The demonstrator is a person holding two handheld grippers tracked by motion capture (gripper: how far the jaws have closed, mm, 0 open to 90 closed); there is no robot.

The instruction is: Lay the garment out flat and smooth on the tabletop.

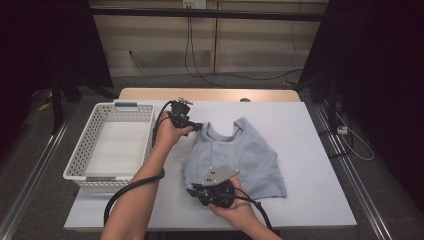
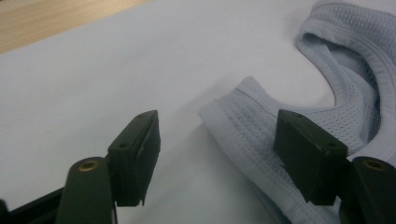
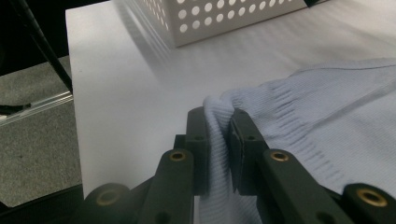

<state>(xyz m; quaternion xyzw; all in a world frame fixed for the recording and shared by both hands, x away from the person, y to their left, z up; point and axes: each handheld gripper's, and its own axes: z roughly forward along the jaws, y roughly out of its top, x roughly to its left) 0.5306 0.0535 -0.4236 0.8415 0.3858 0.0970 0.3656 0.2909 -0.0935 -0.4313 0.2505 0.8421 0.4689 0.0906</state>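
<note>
Top | hem hidden inside clenched right tool | left tool released, straddling strap

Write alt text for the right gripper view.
The right gripper has its black jaws shut on the ribbed hem of a pale blue top lying on a white table. A white perforated basket stands behind.
</note>
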